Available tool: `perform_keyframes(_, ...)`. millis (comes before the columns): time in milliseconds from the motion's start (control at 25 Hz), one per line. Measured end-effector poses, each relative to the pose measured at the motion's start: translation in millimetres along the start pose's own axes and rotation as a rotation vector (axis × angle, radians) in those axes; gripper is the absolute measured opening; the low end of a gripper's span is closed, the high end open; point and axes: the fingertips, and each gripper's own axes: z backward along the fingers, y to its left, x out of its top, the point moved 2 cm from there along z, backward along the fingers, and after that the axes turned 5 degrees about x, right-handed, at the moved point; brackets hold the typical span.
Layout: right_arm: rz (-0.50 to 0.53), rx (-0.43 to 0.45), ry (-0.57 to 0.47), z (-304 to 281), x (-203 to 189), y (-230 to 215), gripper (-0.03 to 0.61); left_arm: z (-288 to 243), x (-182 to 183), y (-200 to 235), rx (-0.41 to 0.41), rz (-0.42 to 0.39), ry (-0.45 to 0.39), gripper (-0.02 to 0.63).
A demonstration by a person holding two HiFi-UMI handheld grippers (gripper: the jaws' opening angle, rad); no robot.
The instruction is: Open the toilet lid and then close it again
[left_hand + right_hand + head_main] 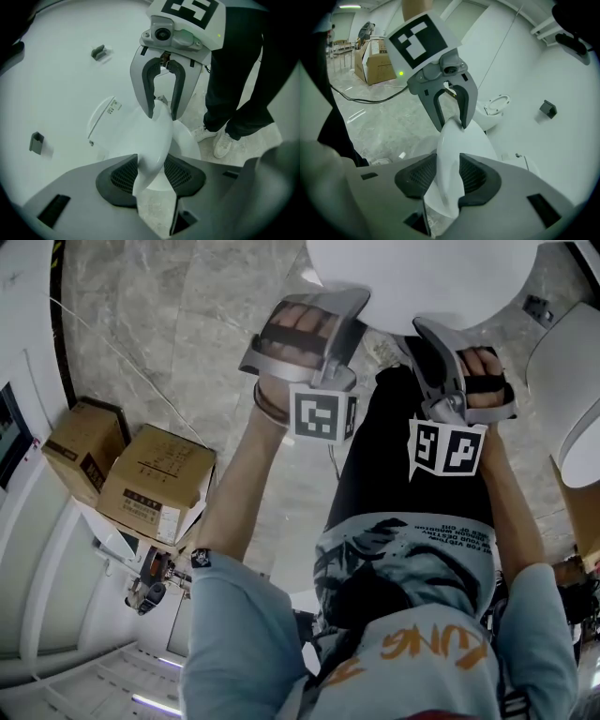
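The white toilet lid (pixel 422 277) is lifted and stands on edge between both grippers. In the left gripper view its rim (pixel 157 136) runs down between the dark pads of my left gripper (pixel 152 164), which is shut on it. My right gripper (pixel 162 115) clamps the same rim further along. The right gripper view shows the mirror case: the lid (pixel 457 145) is pinched in my right gripper (pixel 447 176), with my left gripper (pixel 451 123) beyond it. From the head view, my left gripper (pixel 361 320) and right gripper (pixel 427 343) reach under the lid's near edge. The bowl (pixel 190 140) shows behind the lid.
A person's legs in black trousers with white shoes (pixel 225 140) stand close beside the toilet. Two cardboard boxes (pixel 155 484) sit on the marble floor to the left, and a cable (pixel 361 98) lies across it. The white wall carries small grey fittings (pixel 97 51).
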Motion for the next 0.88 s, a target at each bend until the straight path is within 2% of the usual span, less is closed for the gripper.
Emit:
perform_keyframes(160,-0.032,-0.068,-0.008,33.0,6.5,-29.1,0.164,19.7,21.1,35.7,0.079,0.042,-0.025,0.175)
perform_keyframes(400,-0.085,-0.208,-0.003,78.1,10.3,-83.9,0.103,38.7,56.1,105.9,0.207,0.105,-0.055,0.146)
perform_keyframes(560,-0.143,-0.284,0.019,102.7,5.4,-125.3,0.099,40.6,80.7,151.7,0.237,0.07,-0.072,0.135)
perform_keyframes(720,-0.199,-0.338,0.036,124.3,0.3,-157.1,0.066,41.3,104.1,188.5,0.254,0.048,-0.066,0.124)
perform_keyframes(880,-0.285,-0.432,0.044,124.4,-17.8,-199.1,0.057,15.0,119.1,228.4,0.26,0.001,-0.052,0.123)
